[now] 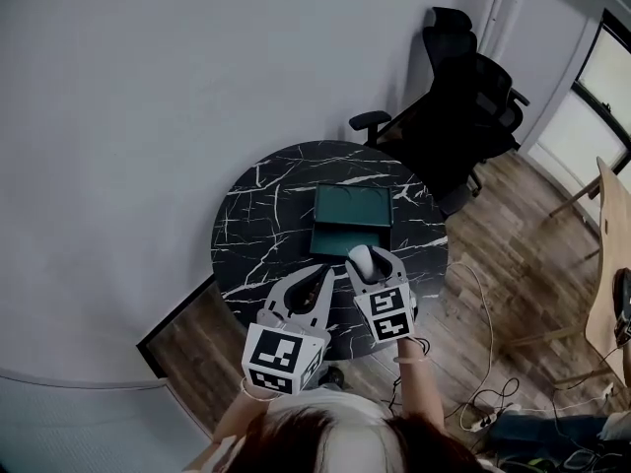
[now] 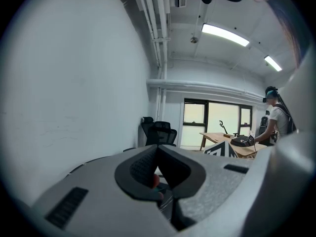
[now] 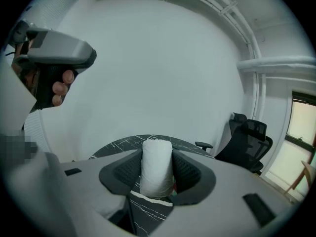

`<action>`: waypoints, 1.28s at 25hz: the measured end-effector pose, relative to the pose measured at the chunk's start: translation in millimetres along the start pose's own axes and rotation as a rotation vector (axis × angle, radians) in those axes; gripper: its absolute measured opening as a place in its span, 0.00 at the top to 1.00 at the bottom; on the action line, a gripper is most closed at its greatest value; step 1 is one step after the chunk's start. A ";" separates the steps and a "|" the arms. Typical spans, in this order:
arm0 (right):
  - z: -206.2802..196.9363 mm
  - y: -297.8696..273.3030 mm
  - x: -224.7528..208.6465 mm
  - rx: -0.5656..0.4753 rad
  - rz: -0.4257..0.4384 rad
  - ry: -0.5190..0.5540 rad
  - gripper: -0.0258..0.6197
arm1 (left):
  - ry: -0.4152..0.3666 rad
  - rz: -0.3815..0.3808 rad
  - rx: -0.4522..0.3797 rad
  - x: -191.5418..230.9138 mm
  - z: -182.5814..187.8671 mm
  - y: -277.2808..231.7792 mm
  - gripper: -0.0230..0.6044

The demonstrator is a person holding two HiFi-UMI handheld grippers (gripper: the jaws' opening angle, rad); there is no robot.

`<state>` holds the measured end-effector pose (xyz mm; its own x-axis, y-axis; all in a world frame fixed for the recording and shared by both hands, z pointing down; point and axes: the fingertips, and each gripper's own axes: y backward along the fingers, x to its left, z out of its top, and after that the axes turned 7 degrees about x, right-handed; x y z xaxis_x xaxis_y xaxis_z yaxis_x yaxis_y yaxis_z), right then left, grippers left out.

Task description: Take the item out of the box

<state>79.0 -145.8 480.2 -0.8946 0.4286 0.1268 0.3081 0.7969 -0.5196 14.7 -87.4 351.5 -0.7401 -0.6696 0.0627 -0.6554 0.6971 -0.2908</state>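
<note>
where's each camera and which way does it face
Head view: on the person's head, facing steeply down at the marble table, green box, left gripper and right gripper.
Left gripper view: on the left gripper, along its shut jaws toward the office chair.
Right gripper view: on the right gripper, along jaws shut on a white roll, toward the wall.
Shared: the chair, in all three.

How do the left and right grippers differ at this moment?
The right gripper is shut on a white roll; the left gripper has its jaws together, gripping nothing. The right gripper reaches the near edge of the green box; the left gripper sits further back. Both are held over the black table.
</note>
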 end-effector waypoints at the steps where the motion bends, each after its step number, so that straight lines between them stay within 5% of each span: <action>1: 2.6 6.8 1.1 -0.015 -0.003 0.000 0.65 | -0.001 0.001 -0.004 -3.1 0.4 2.7 0.95; 32: 35.2 158.9 34.1 -0.307 -0.021 -0.033 0.65 | -0.040 0.001 -0.030 -63.6 -2.1 57.6 0.95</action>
<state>86.1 -19.5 372.2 -0.9103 0.4004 0.1046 0.3683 0.8991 -0.2367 23.7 -4.2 332.8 -0.7346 -0.6781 0.0245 -0.6592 0.7047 -0.2625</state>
